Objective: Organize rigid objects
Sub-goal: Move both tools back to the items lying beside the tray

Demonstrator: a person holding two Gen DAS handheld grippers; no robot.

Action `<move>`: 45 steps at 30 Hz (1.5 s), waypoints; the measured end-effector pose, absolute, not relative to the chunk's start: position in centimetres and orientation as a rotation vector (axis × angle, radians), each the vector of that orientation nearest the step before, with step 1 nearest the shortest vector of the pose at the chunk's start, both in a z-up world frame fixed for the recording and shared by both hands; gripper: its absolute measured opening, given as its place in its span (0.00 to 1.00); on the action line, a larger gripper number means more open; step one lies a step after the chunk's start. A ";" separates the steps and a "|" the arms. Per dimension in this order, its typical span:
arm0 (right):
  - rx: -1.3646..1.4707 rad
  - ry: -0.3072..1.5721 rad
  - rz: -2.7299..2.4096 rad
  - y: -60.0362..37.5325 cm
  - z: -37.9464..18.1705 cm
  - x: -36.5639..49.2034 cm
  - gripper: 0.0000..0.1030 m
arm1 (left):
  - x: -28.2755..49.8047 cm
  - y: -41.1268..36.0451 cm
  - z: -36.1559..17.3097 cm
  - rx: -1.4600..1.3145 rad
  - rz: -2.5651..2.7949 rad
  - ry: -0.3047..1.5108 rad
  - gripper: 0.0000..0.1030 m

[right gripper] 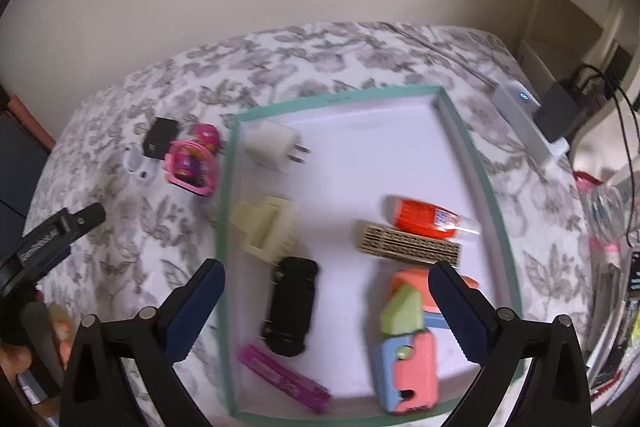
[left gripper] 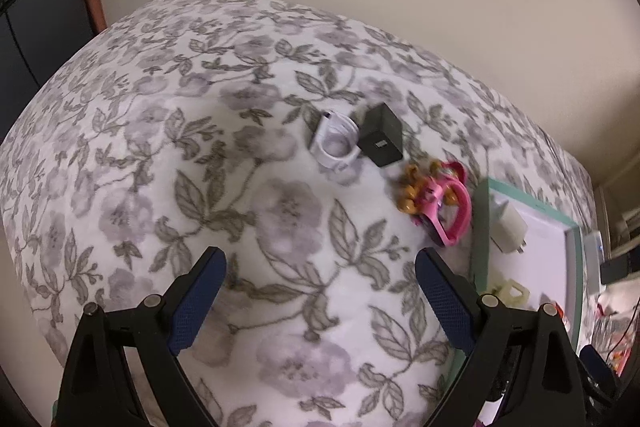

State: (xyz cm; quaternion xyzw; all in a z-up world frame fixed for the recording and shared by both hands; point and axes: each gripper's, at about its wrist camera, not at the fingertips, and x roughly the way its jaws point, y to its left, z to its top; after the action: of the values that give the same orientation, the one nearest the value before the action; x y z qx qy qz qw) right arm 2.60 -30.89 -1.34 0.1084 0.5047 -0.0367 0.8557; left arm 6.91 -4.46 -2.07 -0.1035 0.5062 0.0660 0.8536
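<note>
both tools are released and empty. three things remain loose on the bed: white cable coil (left gripper: 335,143), black charger (left gripper: 381,139) and pink watch (left gripper: 442,207), all ahead and to the right of the left tool (left gripper: 320,301), left of the tray (right gripper: 472,147). the left tool is nearer; the right tool (right gripper: 326,307) hangs over the tray.

No text is legible — the glue bottle (right gripper: 430,221) label is blurred.

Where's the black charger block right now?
On the floral bedspread, outside the tray's left edge, the black charger block sits between the white cable coil and the pink watch.
</note>
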 end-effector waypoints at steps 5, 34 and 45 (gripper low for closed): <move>0.179 1.014 -0.035 -28.6 0.1 3.4 1.00 | 7.4 -3.0 -1.1 -0.230 0.169 1.001 0.93; 0.169 1.011 0.086 -23.3 -3.1 12.2 0.91 | 15.0 1.8 -3.2 -0.398 0.176 1.095 0.93; 0.165 1.012 0.151 -21.2 -4.8 14.5 0.79 | 17.5 2.4 -5.3 -0.415 0.154 1.140 0.91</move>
State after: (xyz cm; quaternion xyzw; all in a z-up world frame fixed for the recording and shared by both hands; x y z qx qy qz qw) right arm 14.46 -21.18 -4.81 0.0788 0.4834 0.0723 0.8688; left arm 17.50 2.36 -5.27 -0.1946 0.5353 0.0724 0.8187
